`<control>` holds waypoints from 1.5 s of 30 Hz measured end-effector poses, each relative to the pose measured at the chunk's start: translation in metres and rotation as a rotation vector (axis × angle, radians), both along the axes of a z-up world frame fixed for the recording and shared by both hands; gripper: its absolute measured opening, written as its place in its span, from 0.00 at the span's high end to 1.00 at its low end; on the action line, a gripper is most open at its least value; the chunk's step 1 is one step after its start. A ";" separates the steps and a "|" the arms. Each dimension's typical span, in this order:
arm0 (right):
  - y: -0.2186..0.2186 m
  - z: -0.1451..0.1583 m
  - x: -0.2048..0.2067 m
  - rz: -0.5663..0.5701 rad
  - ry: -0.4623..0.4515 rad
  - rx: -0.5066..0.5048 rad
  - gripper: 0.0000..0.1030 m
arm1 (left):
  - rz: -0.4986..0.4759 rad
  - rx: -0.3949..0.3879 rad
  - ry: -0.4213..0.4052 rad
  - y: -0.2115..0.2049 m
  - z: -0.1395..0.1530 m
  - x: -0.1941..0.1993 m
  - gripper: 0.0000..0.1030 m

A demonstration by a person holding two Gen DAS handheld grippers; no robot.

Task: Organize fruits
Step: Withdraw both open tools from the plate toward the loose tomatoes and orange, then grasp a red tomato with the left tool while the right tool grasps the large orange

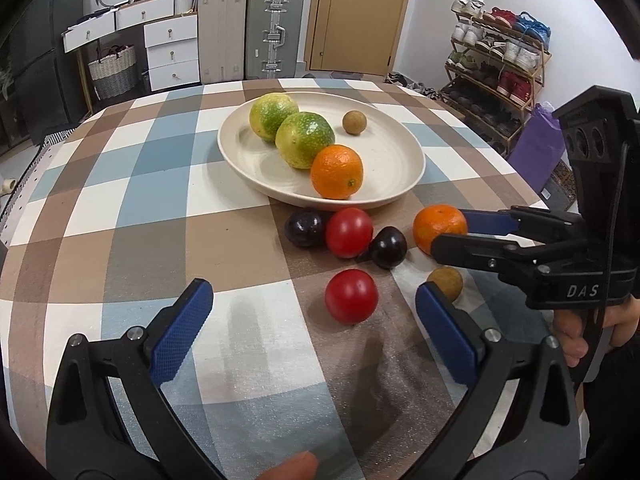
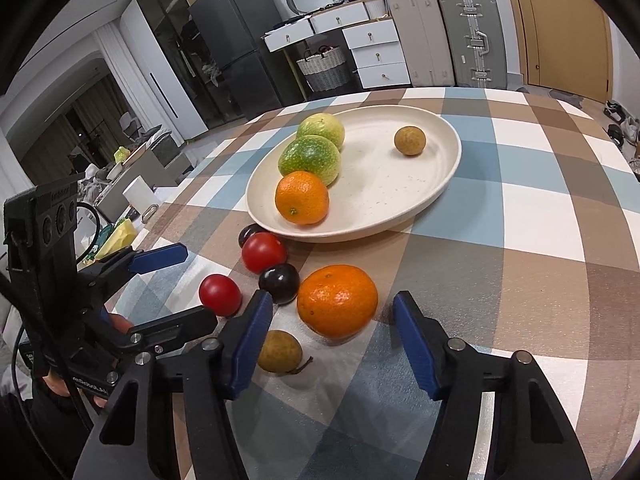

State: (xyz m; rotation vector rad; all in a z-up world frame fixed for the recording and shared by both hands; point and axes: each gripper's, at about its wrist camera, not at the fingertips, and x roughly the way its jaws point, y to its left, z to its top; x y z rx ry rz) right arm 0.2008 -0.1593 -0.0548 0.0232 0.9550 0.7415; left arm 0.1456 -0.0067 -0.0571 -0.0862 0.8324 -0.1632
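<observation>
A cream plate (image 1: pixel 248 160) (image 2: pixel 380 196) holds two green citrus fruits (image 1: pixel 304 140), an orange (image 1: pixel 337 172) and a small brown fruit (image 1: pixel 354 122). In front of it on the checked cloth lie two dark plums (image 1: pixel 387 247), two red tomatoes (image 1: pixel 349 232), a second orange (image 2: pixel 337 301) and another brown fruit (image 2: pixel 279 351). My right gripper (image 2: pixel 334 312) (image 1: pixel 447 229) stands open, its blue pads flanking the second orange with small gaps on both sides. My left gripper (image 1: pixel 312 296) (image 2: pixel 200 284) is wide open, the nearer tomato (image 1: pixel 351 296) lying between its fingertips, untouched.
The table's far edge curves behind the plate. Beyond it stand suitcases (image 1: pixel 274 32), white drawers (image 1: pixel 172 52), a basket and a door; a shoe rack (image 1: pixel 496 68) is at the right. A hand (image 1: pixel 576 332) grips the right gripper's handle.
</observation>
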 end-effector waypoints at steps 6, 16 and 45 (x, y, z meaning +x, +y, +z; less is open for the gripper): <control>-0.001 0.000 0.000 -0.003 0.003 0.000 0.46 | -0.034 -0.008 0.019 -0.004 -0.003 0.002 0.12; -0.001 0.001 0.000 -0.008 -0.009 0.003 0.49 | -0.077 -0.045 0.030 -0.006 -0.005 0.002 0.28; 0.002 0.002 -0.003 -0.003 -0.021 -0.001 0.51 | -0.102 -0.100 -0.003 -0.003 0.000 -0.005 0.75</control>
